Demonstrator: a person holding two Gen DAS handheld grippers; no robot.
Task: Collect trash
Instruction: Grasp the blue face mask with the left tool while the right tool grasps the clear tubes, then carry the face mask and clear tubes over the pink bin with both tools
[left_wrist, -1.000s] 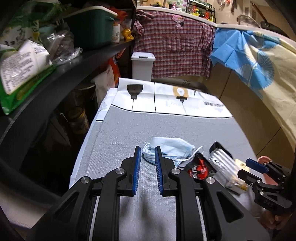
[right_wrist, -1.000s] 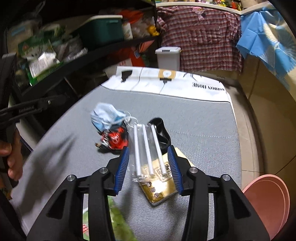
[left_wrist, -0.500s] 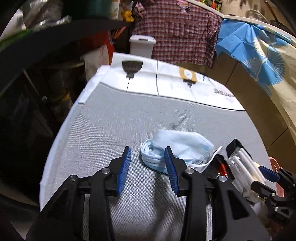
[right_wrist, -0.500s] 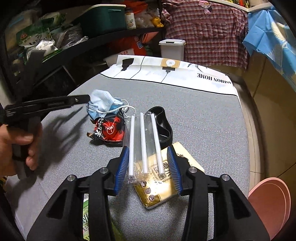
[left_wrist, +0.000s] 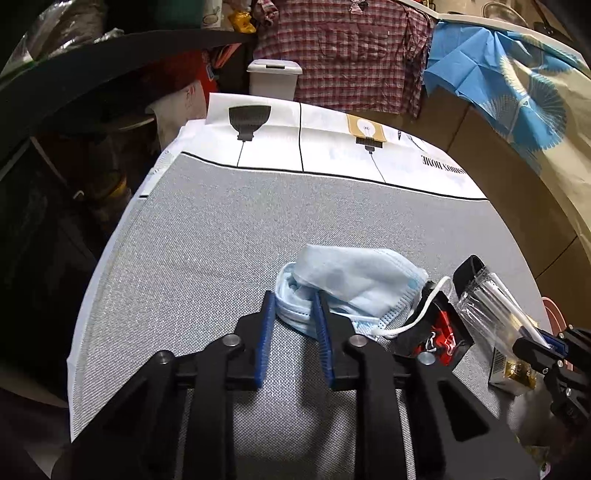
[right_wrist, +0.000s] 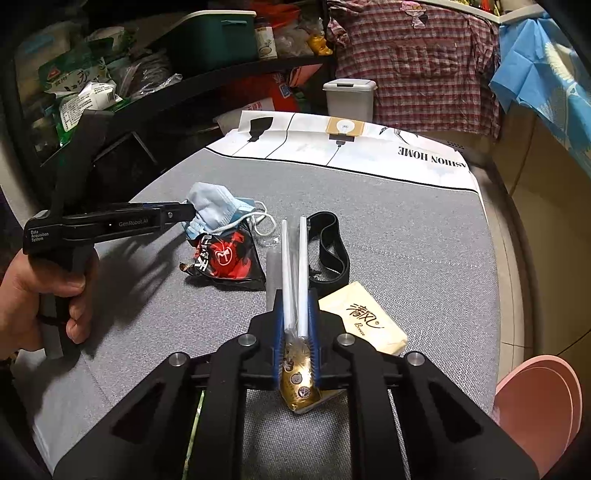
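A big gray table cover (left_wrist: 240, 240) fills most of both views, with a white printed strip along its far edge. A small white bin (right_wrist: 349, 98) with a lid stands past that far edge. It is probably where the trash should go, and it is well apart from the trash pile. A pink tub (right_wrist: 535, 406) sits low beside the right edge of the table.

The trash lies in a little heap near the person. A blue face mask (left_wrist: 354, 280) is crumpled on the left of the heap. Its long side runs left to right across the table, and its white ear loop trails off to the right. Just beside it lies a red and black snack wrapper (right_wrist: 225, 258), flat on the cover. A black band (right_wrist: 328, 243) curls behind the heap, and a tan tissue pack (right_wrist: 364, 325) lies on the right.

The left gripper (left_wrist: 293, 314) has its jaws set narrow around the folded end of the mask, pinching it so it can be lifted.

The right gripper (right_wrist: 297, 328) has its jaws closed tight on a clear straw packet (right_wrist: 291, 266). The packet is long and thin. It points straight away from the gripper, toward the far edge. Holding it by the near end likely keeps it from bending.
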